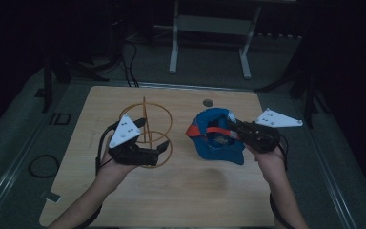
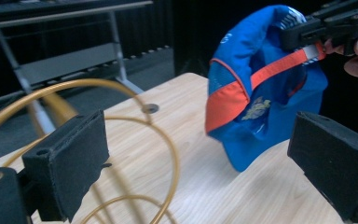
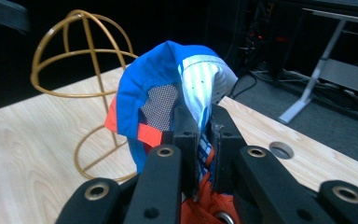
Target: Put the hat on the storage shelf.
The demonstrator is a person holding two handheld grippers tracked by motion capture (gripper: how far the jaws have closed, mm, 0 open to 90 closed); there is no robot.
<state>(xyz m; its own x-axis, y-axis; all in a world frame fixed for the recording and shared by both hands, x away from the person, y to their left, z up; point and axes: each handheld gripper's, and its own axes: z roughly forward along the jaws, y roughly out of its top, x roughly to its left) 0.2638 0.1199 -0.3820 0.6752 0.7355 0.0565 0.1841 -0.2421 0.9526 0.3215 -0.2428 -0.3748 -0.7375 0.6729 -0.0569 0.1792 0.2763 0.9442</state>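
Observation:
A blue cap [image 1: 214, 138] with an orange band hangs from my right gripper [image 1: 232, 127], which is shut on its rim; its lower edge rests on the table. In the right gripper view the jaws pinch the cap's fabric [image 3: 200, 93] between them. A gold wire hat stand [image 1: 148, 125] rises at the table's left centre, and my left gripper [image 1: 152, 136] stands open right in front of it. In the left gripper view the open pads [image 2: 70, 161] frame the stand's wire [image 2: 135, 116] and the cap [image 2: 261, 107] beyond.
The wooden table [image 1: 181, 191] has a round hole [image 1: 208, 102] near its far edge. A white desk frame [image 1: 209, 28] stands on the floor behind. Cables [image 1: 43, 164] lie on the floor at the left.

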